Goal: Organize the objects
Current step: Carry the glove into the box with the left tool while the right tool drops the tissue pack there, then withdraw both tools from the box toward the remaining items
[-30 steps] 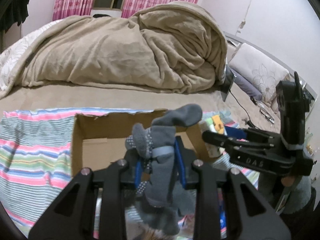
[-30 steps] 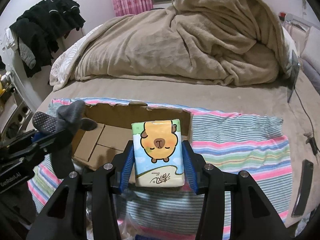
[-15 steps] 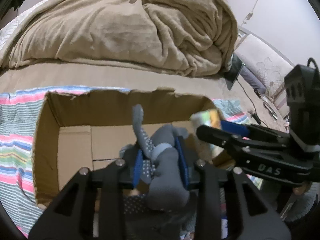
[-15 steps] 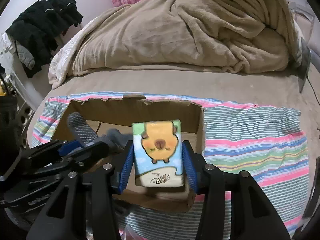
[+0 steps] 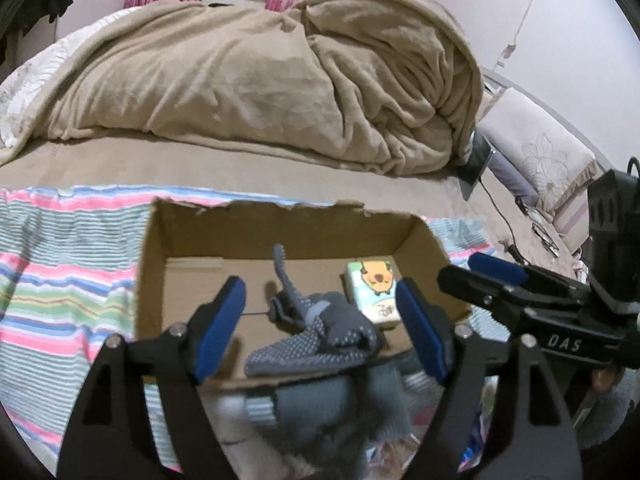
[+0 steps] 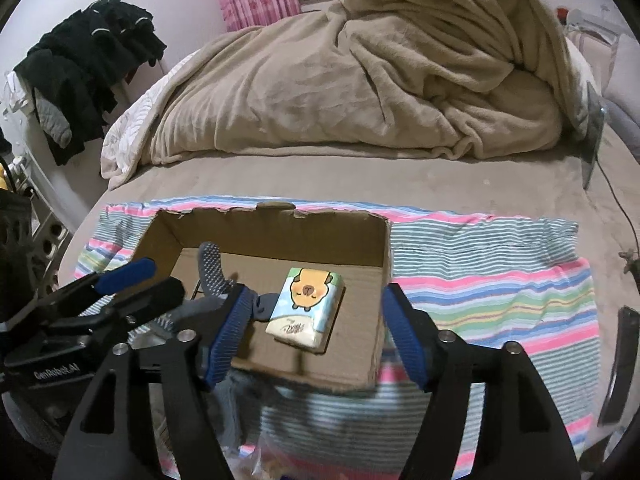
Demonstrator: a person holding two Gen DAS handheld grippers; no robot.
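An open cardboard box (image 5: 156, 276) (image 6: 380, 248) stands on a striped cloth on the bed. Grey dotted socks (image 5: 320, 332) lie inside it near the front wall; in the right wrist view one sock end (image 6: 210, 268) sticks up. A tissue pack with a capybara picture (image 5: 374, 292) (image 6: 306, 308) lies flat on the box floor at the right. My left gripper (image 5: 320, 332) is open above the socks. My right gripper (image 6: 308, 332) is open, just above the tissue pack.
A striped cloth (image 6: 500, 280) covers the near bed. A heaped beige blanket (image 5: 280, 92) lies behind the box. Dark clothes (image 6: 88, 64) hang at the left. A cable (image 5: 504, 216) and pillows (image 5: 540, 160) are at the right. A dark flat object (image 6: 616, 364) lies at the cloth's right edge.
Both grippers have opened. The socks and the tissue pack have dropped from the jaws and now lie inside the box.
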